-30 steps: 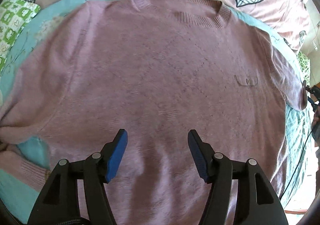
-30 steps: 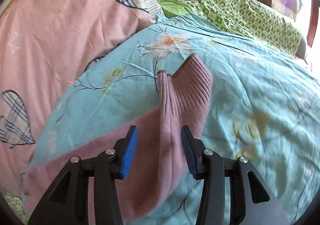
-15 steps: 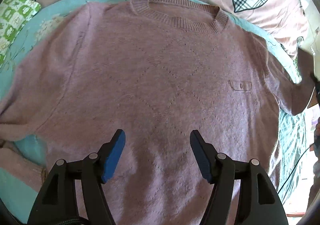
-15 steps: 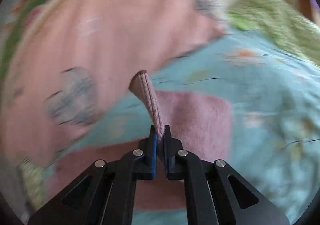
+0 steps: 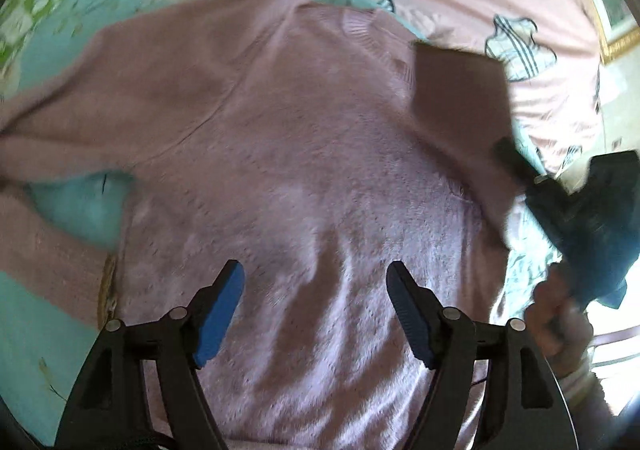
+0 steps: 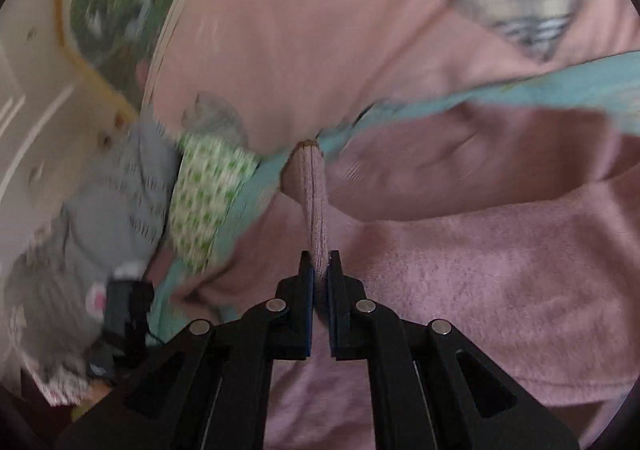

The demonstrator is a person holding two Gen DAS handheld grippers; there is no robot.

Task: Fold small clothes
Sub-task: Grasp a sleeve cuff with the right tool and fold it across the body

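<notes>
Sweater (image 5: 304,154), pink knit, lies spread front-up on teal floral bedspread (image 5: 80,206), directly ahead of left gripper (image 5: 314,302). Left gripper hovers over the lower body of the sweater, blue pads wide apart, nothing between them. Right gripper (image 6: 319,270) is clamped on the ribbed sleeve cuff (image 6: 314,202), which stands up ahead of its tips above the sweater body. Pink pillow (image 6: 320,30) sits beyond. Both views blurred.

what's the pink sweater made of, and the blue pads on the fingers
Sweater: looks like soft knit, wool or acrylic, matte and fuzzy, with a ribbed cuff. Pads: probably rubber or soft plastic, matte blue; the look leaves it open.
</notes>
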